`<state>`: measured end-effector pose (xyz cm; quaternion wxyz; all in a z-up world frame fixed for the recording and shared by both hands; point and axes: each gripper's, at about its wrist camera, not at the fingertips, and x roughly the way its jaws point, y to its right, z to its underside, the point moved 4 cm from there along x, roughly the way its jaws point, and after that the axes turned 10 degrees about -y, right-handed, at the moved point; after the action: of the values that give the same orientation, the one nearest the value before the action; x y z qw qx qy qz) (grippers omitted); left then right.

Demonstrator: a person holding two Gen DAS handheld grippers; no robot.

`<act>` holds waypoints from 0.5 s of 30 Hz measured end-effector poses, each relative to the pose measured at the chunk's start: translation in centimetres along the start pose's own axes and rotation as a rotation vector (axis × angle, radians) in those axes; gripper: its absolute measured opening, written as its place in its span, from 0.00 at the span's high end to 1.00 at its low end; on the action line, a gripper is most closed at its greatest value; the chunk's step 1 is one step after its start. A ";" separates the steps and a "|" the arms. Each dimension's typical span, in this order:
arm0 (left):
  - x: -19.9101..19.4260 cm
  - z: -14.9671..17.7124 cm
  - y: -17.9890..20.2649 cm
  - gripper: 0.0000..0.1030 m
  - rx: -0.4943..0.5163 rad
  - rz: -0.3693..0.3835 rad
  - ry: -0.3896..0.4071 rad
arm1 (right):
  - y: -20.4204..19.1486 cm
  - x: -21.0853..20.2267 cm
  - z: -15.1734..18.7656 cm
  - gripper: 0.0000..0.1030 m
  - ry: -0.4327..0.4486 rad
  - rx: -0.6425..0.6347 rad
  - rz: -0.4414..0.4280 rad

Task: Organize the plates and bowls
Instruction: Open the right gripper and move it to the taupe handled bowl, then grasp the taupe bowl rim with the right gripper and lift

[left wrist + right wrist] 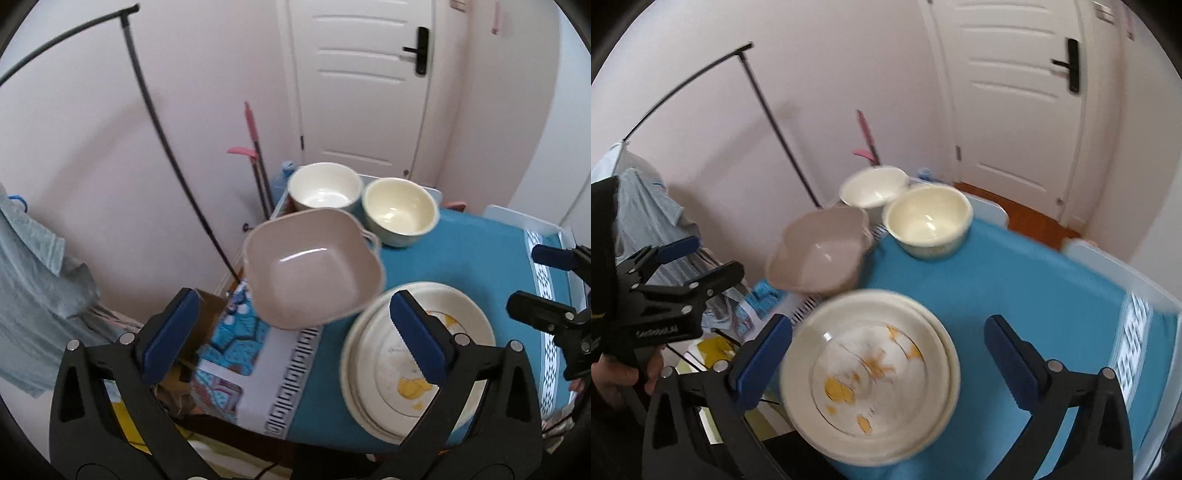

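Observation:
A stack of cream plates (417,358) with yellow marks lies on the blue tablecloth (461,254); it also shows in the right wrist view (871,376). A square beige bowl (314,266) sits at the table's left edge, also seen in the right wrist view (820,251). Two round cream bowls (325,188) (400,210) stand at the far end. My left gripper (291,332) is open, above the near left of the table. My right gripper (886,354) is open, straddling the plate stack from above.
A white tray (524,221) lies at the table's right edge. A black clothes rack (155,122) with a grey garment (33,266) stands to the left. A white door (362,81) is behind the table. Pink-handled tools (251,147) lean on the wall.

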<state>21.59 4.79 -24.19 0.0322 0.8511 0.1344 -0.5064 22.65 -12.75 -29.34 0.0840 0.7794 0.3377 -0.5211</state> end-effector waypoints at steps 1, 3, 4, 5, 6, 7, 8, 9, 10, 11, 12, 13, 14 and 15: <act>0.3 -0.1 -0.5 0.00 -0.011 0.005 -0.008 | -0.2 0.3 -0.8 0.00 -0.011 -0.007 0.012; 1.3 -0.5 -1.8 0.00 -0.041 0.040 -0.034 | -0.7 1.0 -2.2 0.00 -0.015 -0.015 0.025; 1.9 -0.6 -2.5 0.00 -0.058 0.061 -0.049 | -0.8 1.3 -2.7 0.00 -0.017 -0.014 0.023; 2.7 -0.7 -3.2 0.00 -0.077 0.084 -0.071 | -1.1 2.0 -3.6 0.00 -0.021 -0.007 0.020; 3.5 -0.8 -3.9 0.00 -0.093 0.104 -0.093 | -1.2 2.4 -3.9 0.00 -0.026 -0.002 0.021; 4.4 -0.8 -4.8 0.00 -0.111 0.124 -0.123 | -1.4 3.2 -4.3 0.00 -0.040 0.001 0.019; 5.1 -0.9 -5.4 0.00 -0.122 0.137 -0.143 | -1.8 4.4 -5.0 0.00 -0.068 0.004 0.009; 5.9 -0.8 -5.9 0.00 -0.129 0.153 -0.165 | -2.0 5.2 -5.1 0.00 -0.085 0.011 -0.001; 6.7 -0.9 -6.2 0.00 -0.131 0.168 -0.184 | -2.2 6.0 -5.3 0.00 -0.100 0.019 -0.010; 7.5 -1.1 -6.4 0.00 -0.127 0.184 -0.204 | -2.4 7.2 -5.7 0.00 -0.130 0.032 -0.024; 8.2 -1.1 -6.5 0.01 -0.121 0.195 -0.221 | -2.4 8.0 -5.7 0.00 -0.148 0.041 -0.028; 9.0 -1.1 -6.5 0.01 -0.108 0.206 -0.240 | -2.5 9.1 -5.9 0.00 -0.170 0.053 -0.026; 9.7 -1.2 -6.4 0.01 -0.097 0.217 -0.251 | -2.4 9.9 -6.0 0.00 -0.186 0.061 -0.022; 10.5 -1.4 -6.2 0.02 -0.085 0.237 -0.262 | -2.3 10.9 -6.0 0.01 -0.208 0.072 -0.016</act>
<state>25.86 13.12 -32.19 0.1451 0.7855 0.0491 -0.5996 28.27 -3.33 -35.65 0.0866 0.7209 0.3145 -0.6115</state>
